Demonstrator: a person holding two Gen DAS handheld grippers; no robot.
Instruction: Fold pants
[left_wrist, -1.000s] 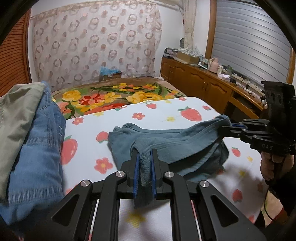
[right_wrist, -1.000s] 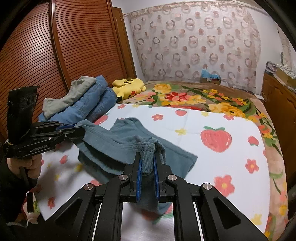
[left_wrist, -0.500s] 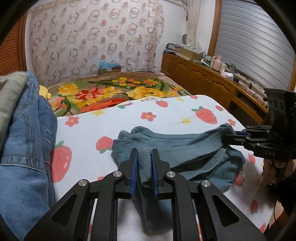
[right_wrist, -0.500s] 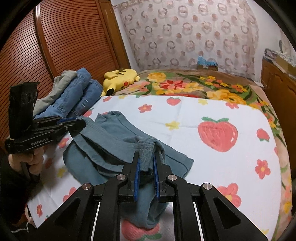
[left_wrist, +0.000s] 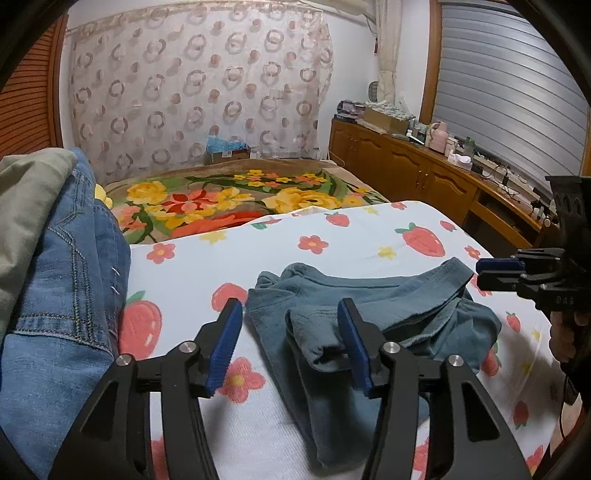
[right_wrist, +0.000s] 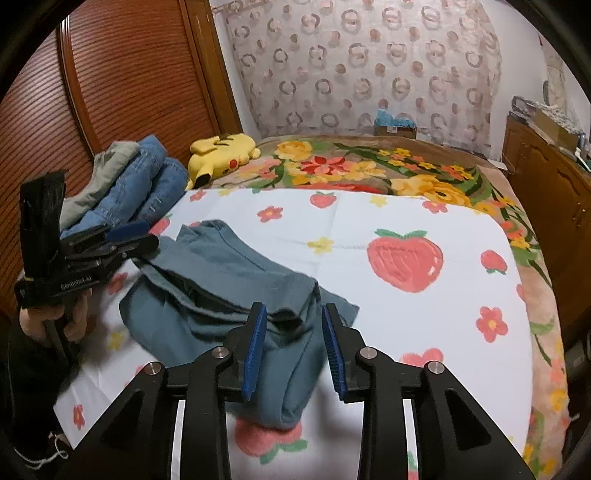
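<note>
Lying on the bed, the blue pants stretch from nine o'clock to three o'clock. The left hand-held gripper and right hand-held gripper are opening, cloth loose between their jaws.

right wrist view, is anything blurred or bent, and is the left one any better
Right wrist view: the teal pants smear slightly near the right tool, and the wardrobe bows at the fisheye edge. Left wrist view: sharper, though the cabinet curves.

Open sheet right, clothes stack left
Strawberry sheet lies bare at frame right; folded jeans pile blocks upper left.
</note>
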